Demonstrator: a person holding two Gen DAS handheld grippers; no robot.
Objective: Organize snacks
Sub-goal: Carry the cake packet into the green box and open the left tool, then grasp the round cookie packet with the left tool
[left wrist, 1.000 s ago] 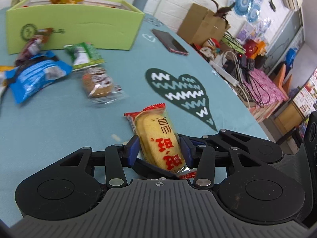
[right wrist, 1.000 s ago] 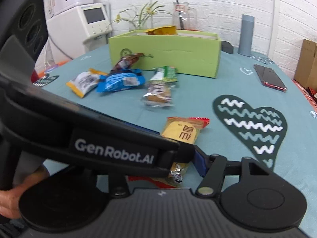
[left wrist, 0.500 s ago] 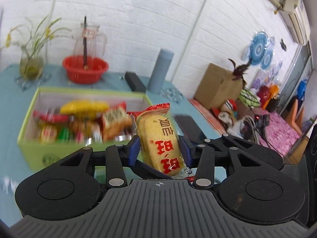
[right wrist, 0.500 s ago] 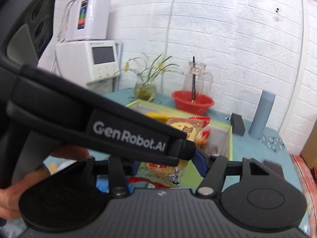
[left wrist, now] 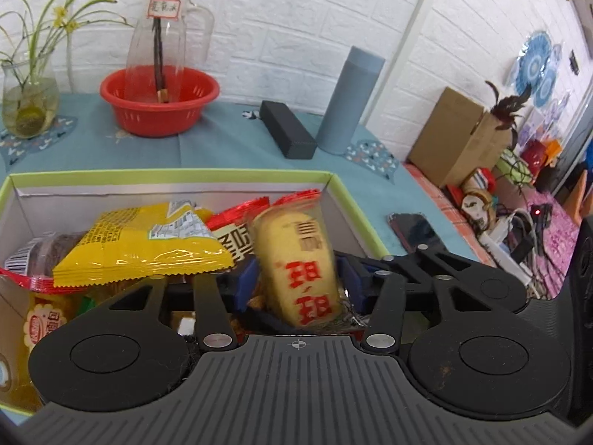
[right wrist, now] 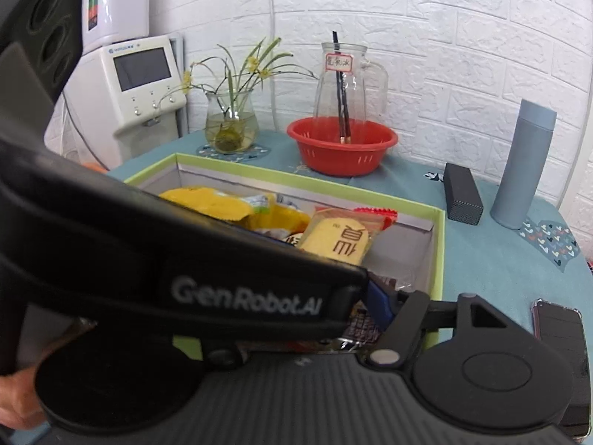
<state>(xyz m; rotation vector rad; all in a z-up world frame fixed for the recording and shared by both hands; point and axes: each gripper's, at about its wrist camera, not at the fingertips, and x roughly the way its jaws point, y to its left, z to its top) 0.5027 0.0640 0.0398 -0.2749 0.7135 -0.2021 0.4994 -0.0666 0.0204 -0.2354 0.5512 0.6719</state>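
White brick wall and teal worktop (left wrist: 229,144) are backing a green box (left wrist: 354,204) where a snack cake is being let go.

Between the left gripper (left wrist: 302,278) fingers, the yellow wrapped cake (left wrist: 300,259) is standing over the box's right end, long axis running away from the fingers, red crimped end farthest out. Those jaws are opening, and the blue pads seem to be clearing the wrapper, though blur makes contact hard to judge. The right gripper (right wrist: 374,296) is opening too, its left finger hidden behind the other tool; nothing looks pinched. The cake is probably light, soft and crushable under slippery film, so gripping gently across its short width, mid-length, is looking wisest.
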